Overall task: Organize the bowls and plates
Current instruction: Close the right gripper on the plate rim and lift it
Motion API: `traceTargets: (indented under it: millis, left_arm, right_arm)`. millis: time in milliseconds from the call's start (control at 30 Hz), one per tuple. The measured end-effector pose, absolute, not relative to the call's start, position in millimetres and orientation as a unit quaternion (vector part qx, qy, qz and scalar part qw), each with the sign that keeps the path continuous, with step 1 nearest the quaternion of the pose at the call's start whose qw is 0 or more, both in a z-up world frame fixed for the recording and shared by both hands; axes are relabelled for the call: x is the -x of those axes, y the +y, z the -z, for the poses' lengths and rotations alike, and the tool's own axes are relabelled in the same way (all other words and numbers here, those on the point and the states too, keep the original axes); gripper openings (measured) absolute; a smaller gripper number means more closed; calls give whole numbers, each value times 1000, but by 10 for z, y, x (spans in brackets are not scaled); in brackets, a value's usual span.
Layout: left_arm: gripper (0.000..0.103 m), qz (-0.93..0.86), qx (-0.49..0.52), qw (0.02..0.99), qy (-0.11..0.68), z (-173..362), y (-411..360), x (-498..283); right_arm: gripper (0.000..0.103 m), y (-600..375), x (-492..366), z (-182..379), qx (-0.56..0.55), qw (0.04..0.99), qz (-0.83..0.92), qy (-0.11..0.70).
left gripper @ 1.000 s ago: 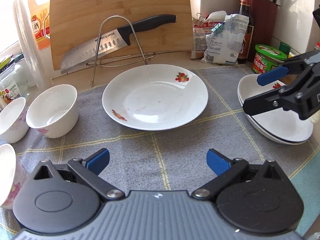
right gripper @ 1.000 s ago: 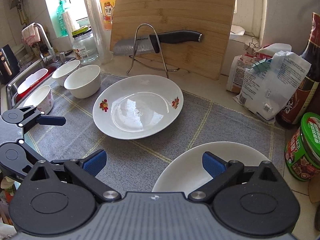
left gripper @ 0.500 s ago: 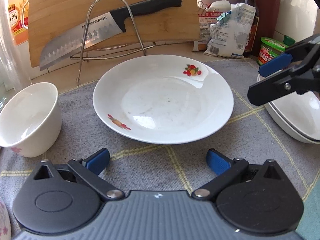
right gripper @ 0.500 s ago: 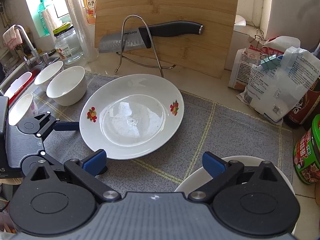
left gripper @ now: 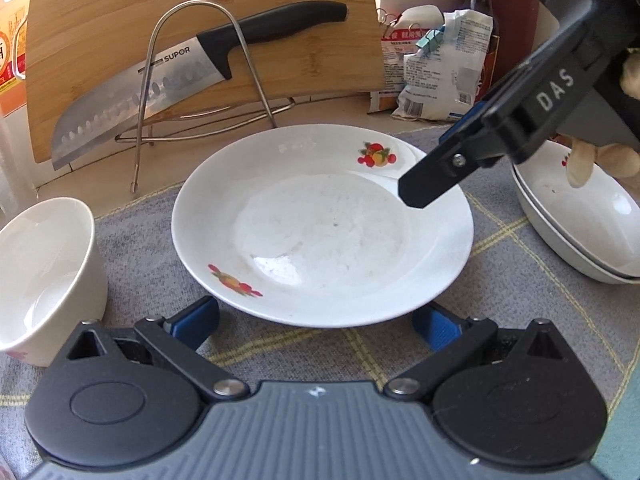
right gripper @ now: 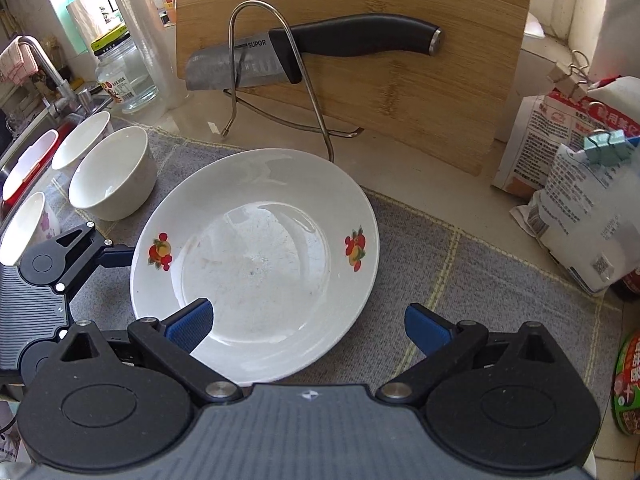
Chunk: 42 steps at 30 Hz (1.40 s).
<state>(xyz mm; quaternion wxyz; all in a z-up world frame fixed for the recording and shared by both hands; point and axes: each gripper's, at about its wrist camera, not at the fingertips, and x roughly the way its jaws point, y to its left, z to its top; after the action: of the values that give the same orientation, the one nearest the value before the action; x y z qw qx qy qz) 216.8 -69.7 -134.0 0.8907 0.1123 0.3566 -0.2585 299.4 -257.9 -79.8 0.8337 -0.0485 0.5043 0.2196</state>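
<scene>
Both the left gripper and right gripper gaped wide around the fruit-patterned plate at centre frame on the bench mat. Pickup seemed underway; next, one must close on its rim.

My left gripper is spread wide, its blue pads flanking the near rim of the fruit-patterned plate on the grey cloth. My right gripper reaches in over the plate's far right edge. A white bowl stands left; stacked plates lie right.
</scene>
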Motion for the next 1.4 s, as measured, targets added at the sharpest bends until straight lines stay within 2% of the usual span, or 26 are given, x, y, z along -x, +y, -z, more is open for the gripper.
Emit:
traceTargets:
  millis: [433,1100,1400]
  left_arm:
    - [103,281,-118,888,344,1356,-689,-2213]
    - [103,292,-120,888,334,1354,-650,-2185]
    - [103,292,-120,888,334,1358,-654,-2183]
  right_arm:
    - [103,-2489,-3470,1033,47,796,-274,537]
    - [103,-2429,-3665,1050,20,784,-324,529]
    - [98,-2439,-3720,1040,11,782,-330,528]
